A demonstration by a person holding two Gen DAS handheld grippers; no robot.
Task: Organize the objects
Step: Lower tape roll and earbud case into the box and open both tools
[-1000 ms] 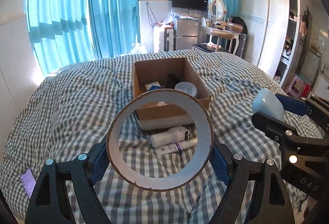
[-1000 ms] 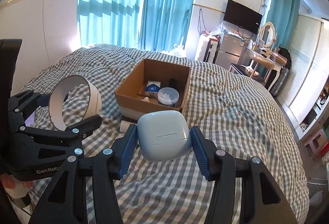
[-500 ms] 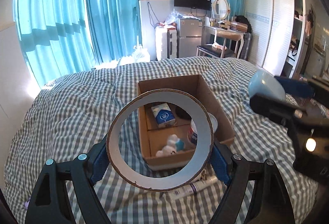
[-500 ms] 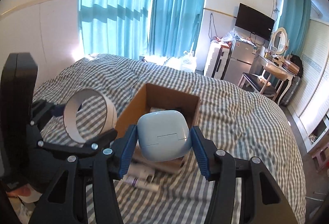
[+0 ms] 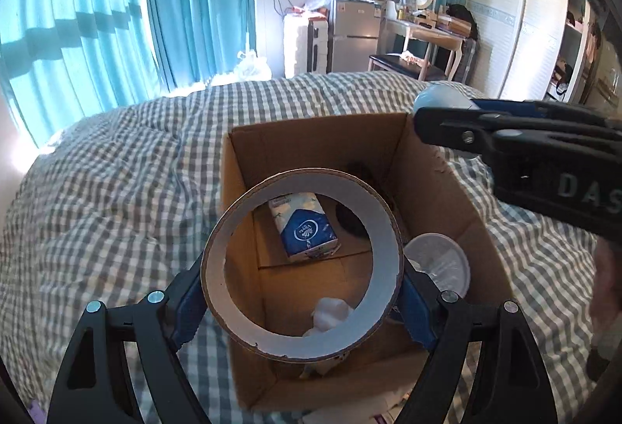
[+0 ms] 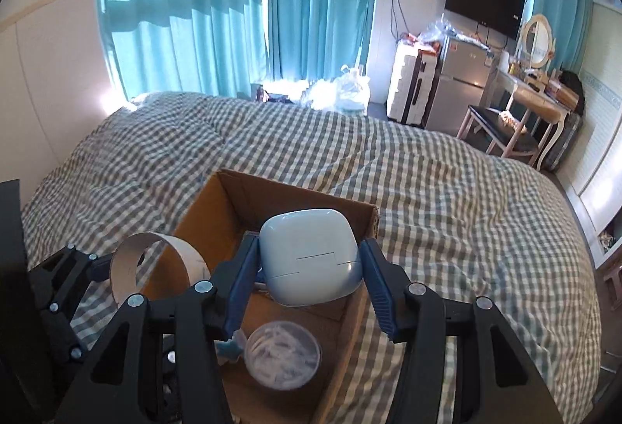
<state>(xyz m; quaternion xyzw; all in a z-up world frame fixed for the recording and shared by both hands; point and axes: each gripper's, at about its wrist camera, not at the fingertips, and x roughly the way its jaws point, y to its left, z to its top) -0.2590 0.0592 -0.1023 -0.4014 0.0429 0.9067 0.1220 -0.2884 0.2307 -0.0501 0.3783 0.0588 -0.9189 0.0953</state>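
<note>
**Both claws loaded and hovering over the box on the bed**

Your left claw (image 5: 303, 292) grips a tape roll (image 5: 302, 260) by its outer rim, ring facing the camera, so the hole frames the cardboard box (image 5: 458, 198) below it. Your right claw (image 6: 309, 264) pinches a pale blue earbud case (image 6: 309, 255) by its sides, above the box's far corner. Held that way, each item looks ready to drop straight in once the pads part.

The box sits mid-bed on the checked duvet (image 5: 116, 191). Inside lie a blue tissue pack (image 5: 303, 225), a round clear-lidded tub (image 6: 283, 350) by the right wall, something white and crumpled (image 5: 330, 311) at the near edge, and a dark object, too shadowed to name, at the back. The tub sits under the case; bare floor shows beside the pack. Your claws crowd each other over the opening
</note>
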